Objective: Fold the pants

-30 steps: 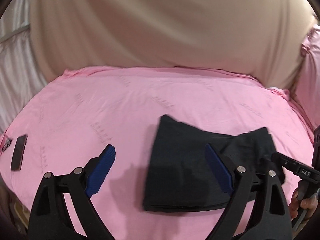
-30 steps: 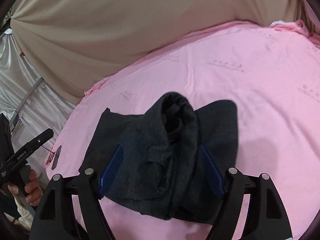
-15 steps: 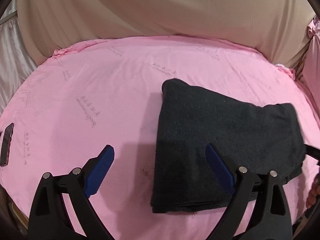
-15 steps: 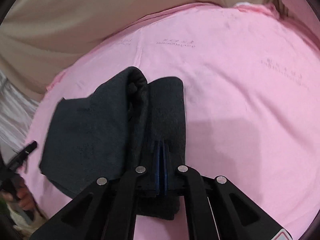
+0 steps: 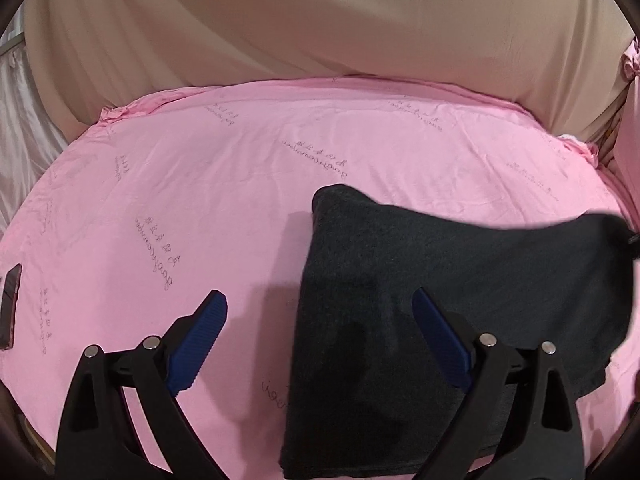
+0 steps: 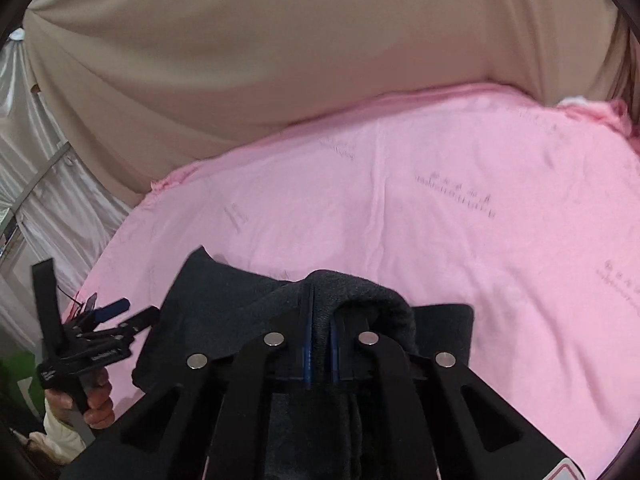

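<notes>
- The dark charcoal, knit-textured folded pants (image 5: 460, 300) are lying on the pink sheet-covered worktop (image 5: 240, 200), filling the left wrist view from about 3 to 5 o'clock.
- The right gripper (image 6: 320, 344) is pinching a raised, rolled ridge of that cloth, its blue pads nearly together with only the fabric between them; the pinched fold is humping up toward 12 o'clock.
- The left gripper (image 5: 320, 336) is standing wide open and holding nothing, one finger over bare pink sheet, the other over the pants' left part.
- The fabric is looking soft, thick and limp, probably light; judging by the bulge, layers are likely to slide and bunch unless gripped through the whole stack, near an edge or corner.
- The sheet is lying fairly smooth with faint printed script, and may offer some friction.
- A beige draped fabric backdrop (image 5: 320, 40) is closing off the far side at 12 o'clock; a small dark flat object (image 5: 10, 308) is sitting at the sheet's edge at 9 o'clock.
</notes>
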`<state>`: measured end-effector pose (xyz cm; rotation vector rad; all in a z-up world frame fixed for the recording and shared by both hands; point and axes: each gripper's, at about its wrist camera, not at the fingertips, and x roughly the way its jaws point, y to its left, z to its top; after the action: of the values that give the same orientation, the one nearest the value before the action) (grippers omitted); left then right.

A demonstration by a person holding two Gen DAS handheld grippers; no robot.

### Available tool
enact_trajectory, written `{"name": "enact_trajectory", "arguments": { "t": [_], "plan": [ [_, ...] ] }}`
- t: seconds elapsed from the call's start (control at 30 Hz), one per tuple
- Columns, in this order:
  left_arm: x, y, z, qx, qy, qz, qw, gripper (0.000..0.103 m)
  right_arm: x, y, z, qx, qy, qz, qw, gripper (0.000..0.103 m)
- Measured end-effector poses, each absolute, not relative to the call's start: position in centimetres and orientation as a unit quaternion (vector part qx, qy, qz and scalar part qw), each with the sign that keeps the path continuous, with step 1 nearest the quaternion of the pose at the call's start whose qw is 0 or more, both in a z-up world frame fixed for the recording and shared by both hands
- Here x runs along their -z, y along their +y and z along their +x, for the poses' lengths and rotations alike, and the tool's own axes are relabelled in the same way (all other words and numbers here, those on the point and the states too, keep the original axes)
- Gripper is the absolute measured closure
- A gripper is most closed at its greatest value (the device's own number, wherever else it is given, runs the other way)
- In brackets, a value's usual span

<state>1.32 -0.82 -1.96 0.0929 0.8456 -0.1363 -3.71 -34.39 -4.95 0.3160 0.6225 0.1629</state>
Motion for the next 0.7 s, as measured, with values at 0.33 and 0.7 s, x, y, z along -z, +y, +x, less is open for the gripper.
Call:
{"name": "enact_trajectory", "arguments": {
  "t": [0.33,0.7],
  "plan": [
    [4.2,-0.5,1.4,0.070,0.441,0.043,0.894,0.011,6.8,-37.8,-10.3,-0.064,0.321,0.224,0.918,0.068],
    [3.2,-2.6,-3.8,0.120,0.432,0.078,0.891,0.008,13.0,-33.4,-14.7,-0.072,0.388,0.207,0.895,0.069]
  ]
}}
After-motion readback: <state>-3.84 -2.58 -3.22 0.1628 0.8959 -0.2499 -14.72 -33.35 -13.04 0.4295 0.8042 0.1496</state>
